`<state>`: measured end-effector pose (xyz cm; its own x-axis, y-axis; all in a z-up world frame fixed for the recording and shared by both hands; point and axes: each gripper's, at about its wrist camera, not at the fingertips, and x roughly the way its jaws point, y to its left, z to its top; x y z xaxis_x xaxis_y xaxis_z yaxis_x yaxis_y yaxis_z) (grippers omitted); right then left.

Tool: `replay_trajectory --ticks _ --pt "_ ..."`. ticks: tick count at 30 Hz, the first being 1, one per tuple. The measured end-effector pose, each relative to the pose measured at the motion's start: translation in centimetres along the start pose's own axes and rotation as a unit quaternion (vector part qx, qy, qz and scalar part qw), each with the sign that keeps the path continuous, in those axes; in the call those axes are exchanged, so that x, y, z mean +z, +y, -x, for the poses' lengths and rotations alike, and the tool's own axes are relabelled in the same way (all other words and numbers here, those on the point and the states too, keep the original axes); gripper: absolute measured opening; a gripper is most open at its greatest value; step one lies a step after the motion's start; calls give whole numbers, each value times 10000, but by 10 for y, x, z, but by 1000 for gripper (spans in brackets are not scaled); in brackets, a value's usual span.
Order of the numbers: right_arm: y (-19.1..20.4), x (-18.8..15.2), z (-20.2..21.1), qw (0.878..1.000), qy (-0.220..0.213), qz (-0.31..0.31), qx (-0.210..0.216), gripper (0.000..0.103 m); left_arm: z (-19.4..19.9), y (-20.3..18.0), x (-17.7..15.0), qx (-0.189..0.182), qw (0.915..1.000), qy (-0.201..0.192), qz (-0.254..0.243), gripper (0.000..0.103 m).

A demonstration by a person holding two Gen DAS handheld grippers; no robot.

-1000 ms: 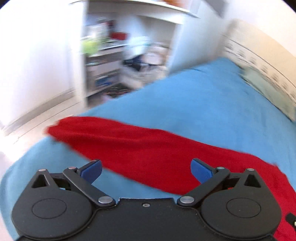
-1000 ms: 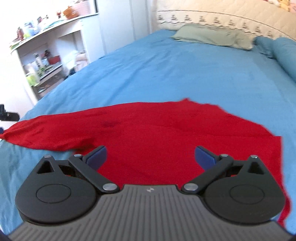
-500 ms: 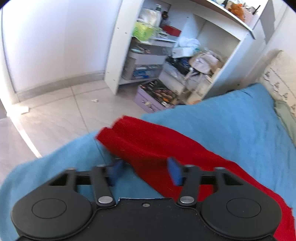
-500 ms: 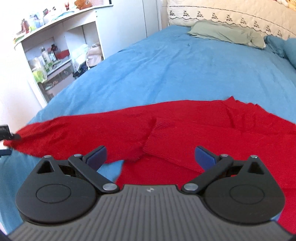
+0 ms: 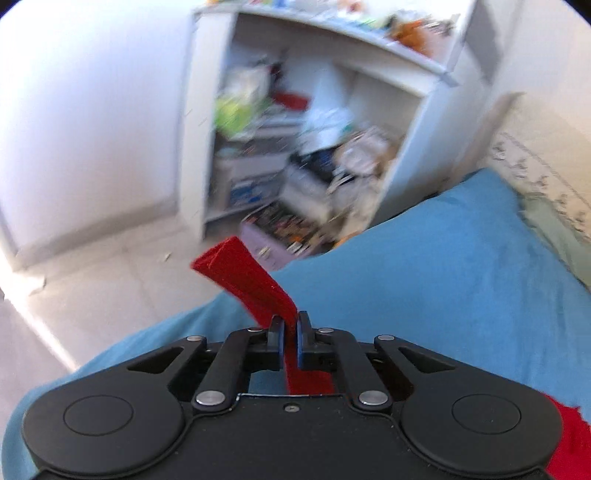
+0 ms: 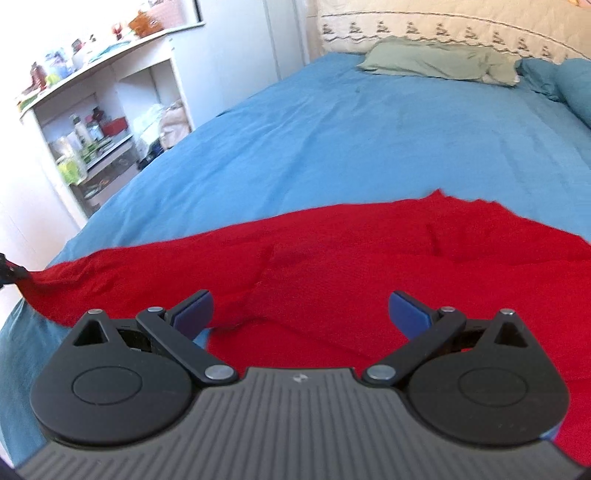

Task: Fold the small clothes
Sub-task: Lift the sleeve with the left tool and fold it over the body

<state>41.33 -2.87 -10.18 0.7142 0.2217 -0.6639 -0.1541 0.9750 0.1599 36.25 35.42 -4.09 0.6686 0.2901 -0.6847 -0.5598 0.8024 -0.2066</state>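
Observation:
A red knit garment [image 6: 369,258] lies spread on the blue bed cover [image 6: 332,140]. Its long sleeve runs out to the left. My left gripper [image 5: 290,330] is shut on the sleeve end [image 5: 243,275], which sticks up past the blue pads, lifted off the bed. In the right wrist view the left gripper's tip [image 6: 7,271] shows at the far left edge, holding that sleeve. My right gripper [image 6: 301,314] is open and empty, hovering over the garment's body near the front edge.
A cluttered white shelf unit [image 5: 314,147] stands beside the bed on a tiled floor [image 5: 92,266]. A green pillow [image 6: 436,61] and a blue pillow [image 6: 561,81] lie against the quilted headboard [image 6: 443,26].
My left gripper has closed on the sleeve end and lifted it. The right gripper stays open and has shifted slightly over the garment.

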Motion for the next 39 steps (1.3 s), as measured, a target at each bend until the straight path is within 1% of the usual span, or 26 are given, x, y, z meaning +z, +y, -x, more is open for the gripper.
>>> replay_trajectory --ticks 3,4,6,8,10,12,13,14,17,19,21,24,25,28,31,32,33,34,35,37,39 --pt "-21 6 11 9998 -121 -116 -131 103 24 -45 10 -382 9982 -245 -395 6" --pt "-30 8 16 9995 -163 -167 -204 103 35 -66 12 -627 9958 -312 -589 6" --pt "-47 12 26 9987 -235 -290 -341 103 56 -107 13 -1057 9878 -463 -1041 6" --pt "-66 15 38 9974 -312 -436 -478 103 79 -153 9 -1550 9746 -600 -1500 6" --pt "-86 18 51 9957 -402 -559 -612 103 99 -202 -2 -2082 9575 -653 -1888 6" --pt "-107 20 64 9937 -492 -668 -757 103 111 -243 -19 -2554 9422 -525 -2104 6" --pt "-118 21 71 9925 -538 -715 -832 103 115 -267 -33 -2804 9333 -404 -2205 6" --pt "-131 20 78 9910 -589 -773 -921 103 117 -284 -45 -2968 9261 -312 -2309 6" --pt "-165 16 95 9866 -684 -929 -1150 103 115 -335 -100 -3330 9043 75 -2669 6" --pt "-187 11 103 9838 -694 -1030 -1293 103 105 -362 -143 -3395 8933 414 -2917 6" --pt "-211 2 110 9810 -653 -1164 -1407 103 91 -380 -186 -3356 8837 734 -3179 6" --pt "-239 -15 114 9781 -537 -1347 -1495 103 71 -393 -237 -3180 8740 1090 -3509 6" --pt "-248 -22 115 9776 -494 -1392 -1496 103 72 -395 -253 -3120 8714 1176 -3598 6" --pt "-264 -38 116 9774 -362 -1468 -1480 103 63 -397 -278 -2988 8644 1333 -3819 6" --pt "-273 -48 118 9776 -302 -1508 -1434 103 61 -400 -290 -2951 8596 1408 -3926 8" --pt "-274 -50 118 9778 -289 -1518 -1414 103 62 -403 -290 -2966 8589 1417 -3927 15" --pt "-275 -51 118 9779 -280 -1532 -1397 103 63 -404 -290 -2979 8579 1432 -3934 26" --pt "-275 -51 118 9779 -275 -1549 -1378 103 64 -403 -286 -2986 8577 1429 -3933 60" --pt "-274 -49 118 9780 -271 -1564 -1352 103 67 -400 -284 -2963 8602 1375 -3917 87" --pt "-273 -46 118 9789 -271 -1570 -1281 103 73 -387 -267 -2852 8701 1127 -3859 99" --pt "-269 -39 116 9805 -288 -1523 -1209 103 78 -374 -256 -2712 8767 1039 -3835 99"
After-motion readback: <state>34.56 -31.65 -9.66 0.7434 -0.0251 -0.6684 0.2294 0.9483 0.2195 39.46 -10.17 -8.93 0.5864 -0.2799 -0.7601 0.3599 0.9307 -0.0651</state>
